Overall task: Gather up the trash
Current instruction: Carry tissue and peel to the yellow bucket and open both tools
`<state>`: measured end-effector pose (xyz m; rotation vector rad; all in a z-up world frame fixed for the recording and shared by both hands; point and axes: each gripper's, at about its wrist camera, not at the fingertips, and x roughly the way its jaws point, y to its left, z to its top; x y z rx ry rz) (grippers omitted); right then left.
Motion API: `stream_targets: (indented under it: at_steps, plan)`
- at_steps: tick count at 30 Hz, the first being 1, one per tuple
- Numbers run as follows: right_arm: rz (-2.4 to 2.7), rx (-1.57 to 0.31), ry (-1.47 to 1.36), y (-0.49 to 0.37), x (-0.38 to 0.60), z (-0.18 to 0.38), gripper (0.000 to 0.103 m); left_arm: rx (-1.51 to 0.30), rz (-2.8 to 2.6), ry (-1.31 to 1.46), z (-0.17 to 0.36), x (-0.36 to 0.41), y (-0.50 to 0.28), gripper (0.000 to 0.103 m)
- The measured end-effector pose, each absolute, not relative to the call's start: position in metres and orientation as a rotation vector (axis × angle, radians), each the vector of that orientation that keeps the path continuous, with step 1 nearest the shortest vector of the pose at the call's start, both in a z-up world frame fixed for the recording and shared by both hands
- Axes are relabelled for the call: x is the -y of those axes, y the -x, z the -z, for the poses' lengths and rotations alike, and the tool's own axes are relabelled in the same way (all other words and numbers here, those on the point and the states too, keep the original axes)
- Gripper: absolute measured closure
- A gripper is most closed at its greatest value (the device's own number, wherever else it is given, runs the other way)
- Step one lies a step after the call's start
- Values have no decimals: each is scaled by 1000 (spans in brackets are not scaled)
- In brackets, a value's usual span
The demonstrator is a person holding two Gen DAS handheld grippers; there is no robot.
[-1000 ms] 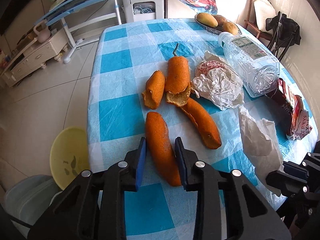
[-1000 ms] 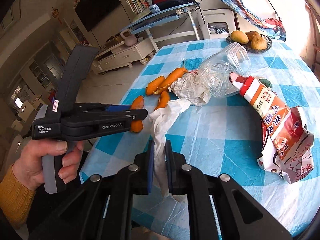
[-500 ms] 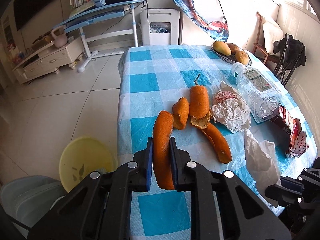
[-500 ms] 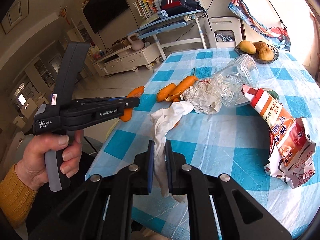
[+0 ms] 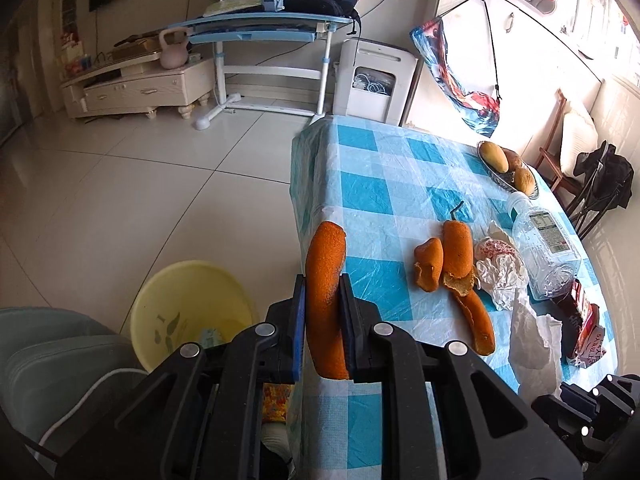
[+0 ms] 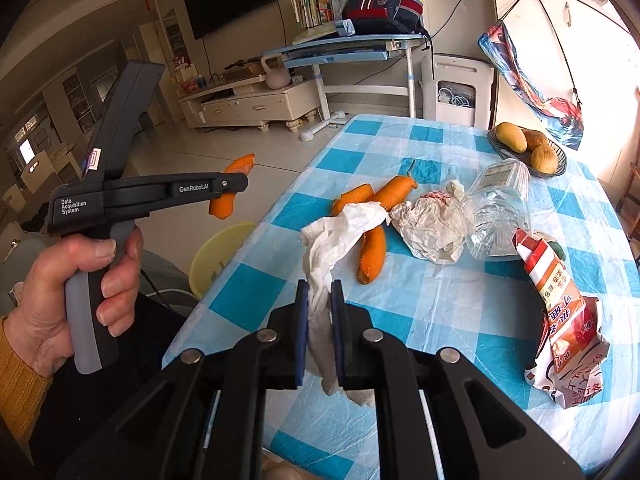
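My left gripper is shut on a long orange peel and holds it in the air past the table's left edge; the peel also shows in the right wrist view. My right gripper is shut on a white tissue that trails onto the table. More orange peels, crumpled paper, a clear plastic bottle and a red snack wrapper lie on the blue checked tablecloth.
A yellow basin stands on the floor left of the table, with a grey-green bin beside it. A fruit bowl sits at the table's far end. A chair with dark clothing stands at the right.
My left gripper closed on the orange peel, lifted it off the table and carried it left toward the yellow basin. My right gripper kept hold of the tissue and rose slightly.
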<state>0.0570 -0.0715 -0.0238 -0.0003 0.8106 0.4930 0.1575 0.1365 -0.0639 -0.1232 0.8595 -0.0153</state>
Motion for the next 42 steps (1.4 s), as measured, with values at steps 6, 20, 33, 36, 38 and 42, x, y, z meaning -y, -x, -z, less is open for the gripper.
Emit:
stream_targets:
  at_steps: [6,20,33,36,38,42]
  plan:
    - [-538,-768,80,-58,41,10,91,-820,-34,144,50,-157,-158,88]
    - [-682,-716,154,-78,-27,-6,91,-914,-185,285,49,-256,-188,88]
    - [-783,-804,172,-129,-92,8,91,-1079,-243,579,107,-316,-210,87]
    - [-798,-836,182,-139,-108,17,91,-1076,-257,637,112,-325,-208,84]
    - [-807,-861,187,-145,-119,24,91,-1048,-281,643,110,-331,-205,77]
    - [-821,-913,188,-155,-138,38,91,-1016,-303,641,103,-333,-201,66]
